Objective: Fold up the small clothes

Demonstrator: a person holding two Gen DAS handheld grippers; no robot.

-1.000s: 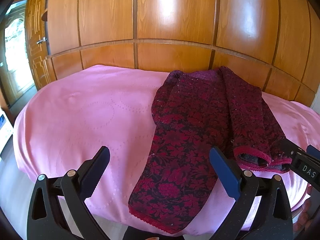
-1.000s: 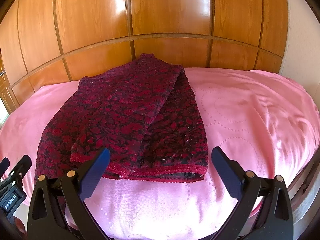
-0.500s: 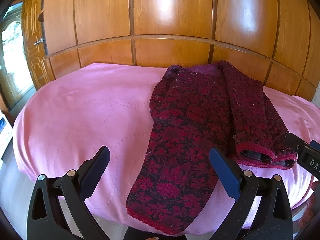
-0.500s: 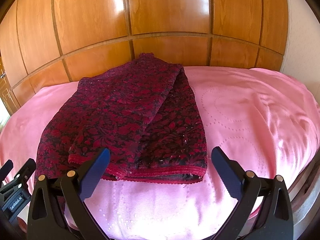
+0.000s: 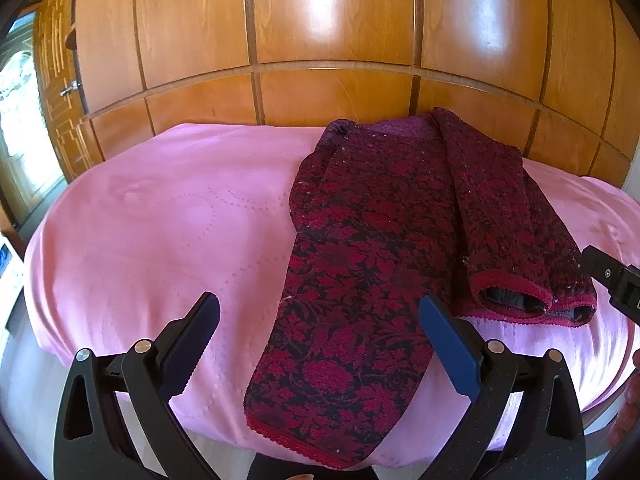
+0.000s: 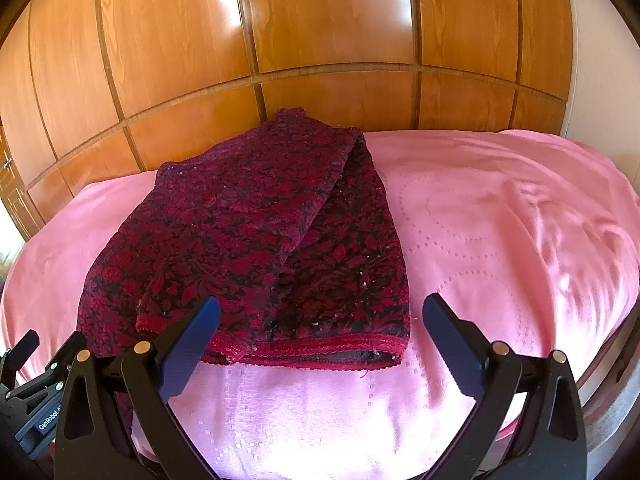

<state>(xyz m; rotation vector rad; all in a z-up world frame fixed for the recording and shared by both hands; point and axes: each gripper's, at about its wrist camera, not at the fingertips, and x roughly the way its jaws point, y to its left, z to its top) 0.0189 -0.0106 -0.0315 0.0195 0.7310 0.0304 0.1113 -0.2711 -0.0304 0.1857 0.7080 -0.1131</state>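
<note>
A dark red floral garment lies on a pink bed cover. One long part reaches the near edge of the bed; its right part is folded over, with a red hem facing me. It also shows in the right wrist view, hem toward me. My left gripper is open and empty, above the long part's near end. My right gripper is open and empty, just in front of the folded hem.
A glossy wooden panelled wall runs behind the bed. A door stands at far left. The right gripper's body shows at the left wrist view's right edge; the left gripper's body shows low left in the right wrist view.
Both grippers have moved slightly closer to the garment's near edge. The garment has not moved, and both grippers stay open.
</note>
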